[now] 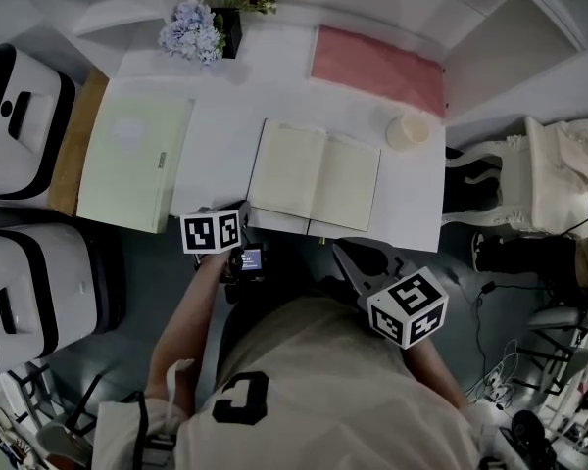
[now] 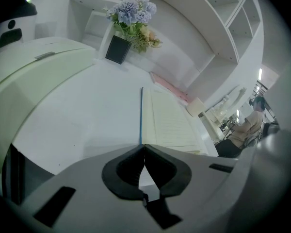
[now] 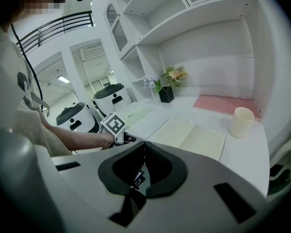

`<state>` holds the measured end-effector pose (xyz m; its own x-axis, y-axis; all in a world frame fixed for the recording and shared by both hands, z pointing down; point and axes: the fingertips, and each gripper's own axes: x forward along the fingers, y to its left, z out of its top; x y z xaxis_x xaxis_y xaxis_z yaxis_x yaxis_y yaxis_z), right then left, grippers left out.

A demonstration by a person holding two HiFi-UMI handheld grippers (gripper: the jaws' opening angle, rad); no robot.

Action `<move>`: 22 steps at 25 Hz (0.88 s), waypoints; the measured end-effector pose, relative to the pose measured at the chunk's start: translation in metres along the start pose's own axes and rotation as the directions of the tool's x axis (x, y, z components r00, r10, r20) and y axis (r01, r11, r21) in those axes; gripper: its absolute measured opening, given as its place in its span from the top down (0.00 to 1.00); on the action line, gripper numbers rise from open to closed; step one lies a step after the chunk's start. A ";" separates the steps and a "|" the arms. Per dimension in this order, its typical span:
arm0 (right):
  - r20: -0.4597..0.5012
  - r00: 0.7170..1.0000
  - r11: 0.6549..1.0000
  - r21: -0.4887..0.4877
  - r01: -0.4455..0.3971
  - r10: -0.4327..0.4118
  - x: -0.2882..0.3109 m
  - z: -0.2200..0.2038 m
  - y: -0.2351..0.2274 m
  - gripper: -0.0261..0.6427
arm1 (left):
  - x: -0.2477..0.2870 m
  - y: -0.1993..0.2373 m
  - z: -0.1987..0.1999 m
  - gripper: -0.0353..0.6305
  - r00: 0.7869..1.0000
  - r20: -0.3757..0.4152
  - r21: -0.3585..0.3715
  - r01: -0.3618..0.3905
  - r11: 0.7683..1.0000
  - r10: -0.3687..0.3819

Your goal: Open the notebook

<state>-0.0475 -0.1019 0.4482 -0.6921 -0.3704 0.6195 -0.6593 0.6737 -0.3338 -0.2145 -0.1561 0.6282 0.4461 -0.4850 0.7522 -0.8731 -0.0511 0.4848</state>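
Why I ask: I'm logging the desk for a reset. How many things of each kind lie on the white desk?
Books: 2, the open notebook and the closed pale green book
Cup: 1
Flower vase: 1
Pink mat: 1
Total: 5

Soft even indoor light, faint shadows; 2 gripper views fisheye-warped, dark corners (vignette); notebook [image 1: 314, 176] sharp

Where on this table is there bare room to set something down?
Bare strip between green book and notebook; another behind the notebook, between flowers and pink mat. Small patch right of the notebook, before the cup. Tightest near the cup.
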 end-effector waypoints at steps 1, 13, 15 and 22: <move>-0.002 1.000 1.000 0.000 -0.001 0.001 0.001 0.000 0.000 0.93 | 0.000 0.000 0.000 0.92 1.000 0.000 -0.002 0.001 1.000 -0.001; -0.020 1.000 1.000 0.004 -0.004 0.004 0.007 -0.005 0.004 0.93 | -0.001 -0.001 0.001 0.92 1.000 0.004 -0.006 0.023 1.000 -0.023; -0.019 1.000 1.000 0.008 0.002 -0.002 0.005 -0.007 0.004 0.93 | -0.001 0.000 0.001 0.92 1.000 0.005 -0.006 0.026 1.000 -0.026; 0.001 1.000 0.999 0.041 0.016 -0.016 -0.009 -0.011 -0.006 0.93 | -0.001 0.001 0.001 0.92 1.000 0.001 -0.031 0.014 0.999 -0.014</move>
<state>-0.0337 -0.0954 0.4527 -0.6819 -0.3821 0.6238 -0.6817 0.6411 -0.3525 -0.2155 -0.1562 0.6278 0.4577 -0.4851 0.7451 -0.8605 -0.0306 0.5086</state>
